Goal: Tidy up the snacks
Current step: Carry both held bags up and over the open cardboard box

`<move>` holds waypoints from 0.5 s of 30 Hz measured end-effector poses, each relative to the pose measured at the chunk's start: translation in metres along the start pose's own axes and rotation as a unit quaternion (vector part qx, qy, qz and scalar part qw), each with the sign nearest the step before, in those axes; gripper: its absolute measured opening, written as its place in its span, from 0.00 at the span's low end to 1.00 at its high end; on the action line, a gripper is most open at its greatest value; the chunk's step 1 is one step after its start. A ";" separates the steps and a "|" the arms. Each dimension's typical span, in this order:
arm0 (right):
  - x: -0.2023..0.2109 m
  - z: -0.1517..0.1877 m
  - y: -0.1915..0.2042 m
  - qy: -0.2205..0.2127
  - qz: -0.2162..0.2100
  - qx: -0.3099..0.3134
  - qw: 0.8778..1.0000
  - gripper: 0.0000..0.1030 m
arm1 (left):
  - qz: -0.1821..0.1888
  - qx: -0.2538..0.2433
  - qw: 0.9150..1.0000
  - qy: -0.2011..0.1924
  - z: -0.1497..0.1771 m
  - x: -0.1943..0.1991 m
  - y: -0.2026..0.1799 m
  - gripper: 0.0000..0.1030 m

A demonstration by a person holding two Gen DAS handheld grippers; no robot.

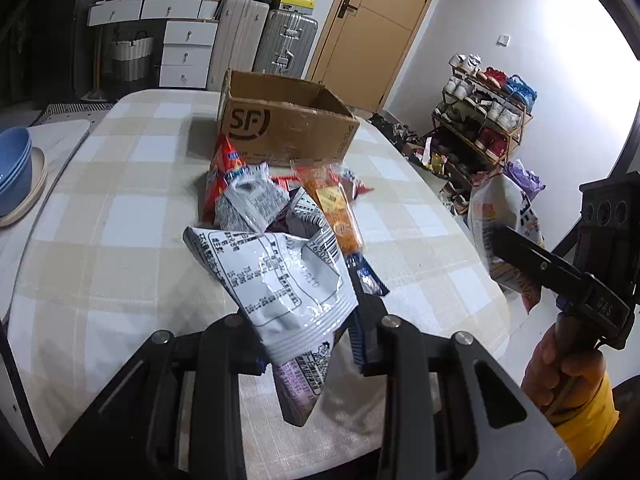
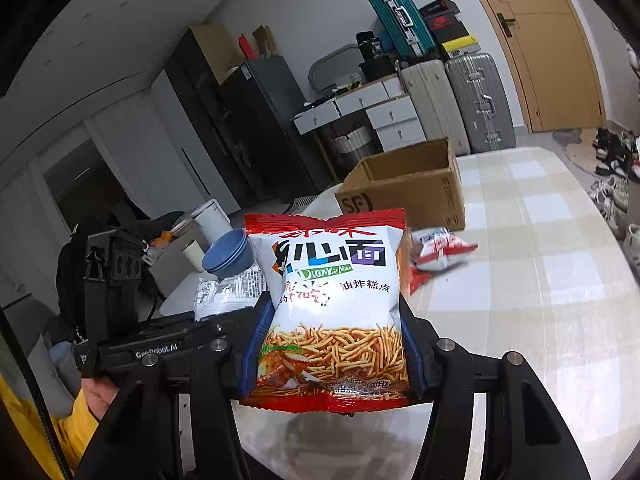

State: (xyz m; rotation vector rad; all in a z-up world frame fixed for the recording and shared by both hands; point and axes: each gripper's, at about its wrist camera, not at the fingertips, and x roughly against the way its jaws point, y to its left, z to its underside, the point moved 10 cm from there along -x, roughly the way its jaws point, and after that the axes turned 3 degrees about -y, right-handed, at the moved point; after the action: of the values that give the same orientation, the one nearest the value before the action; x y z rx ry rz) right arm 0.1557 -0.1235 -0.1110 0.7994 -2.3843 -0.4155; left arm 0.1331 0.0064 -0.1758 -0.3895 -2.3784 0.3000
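My left gripper is shut on a silver snack packet, printed side up, held just above the checked table. Behind it lies a pile of snack packets, red, silver and orange. An open cardboard box marked SF stands beyond the pile. My right gripper is shut on a red and white noodle snack bag, held upright above the table. The box is farther back. The right gripper and its bag also show at the right of the left wrist view.
Blue bowls on a plate sit at the table's left edge. A red and white packet lies near the box. A shoe rack, suitcases and white drawers stand beyond the table.
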 end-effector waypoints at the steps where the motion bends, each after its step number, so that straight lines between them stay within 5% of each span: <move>1: 0.000 -0.003 0.001 -0.002 0.000 0.004 1.000 0.56 | 0.000 0.001 1.000 -0.002 -0.004 0.001 0.001 0.26; 15: -0.042 -0.101 -0.004 -0.012 -0.024 0.030 0.999 0.56 | -0.001 -0.013 1.000 -0.020 -0.117 -0.013 0.023 0.26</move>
State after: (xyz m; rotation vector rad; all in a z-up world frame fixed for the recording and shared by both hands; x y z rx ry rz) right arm 0.2466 -0.1109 -0.0516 0.8846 -2.4137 -0.3760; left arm 0.2258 0.0352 -0.1059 -0.3977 -2.4231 0.2779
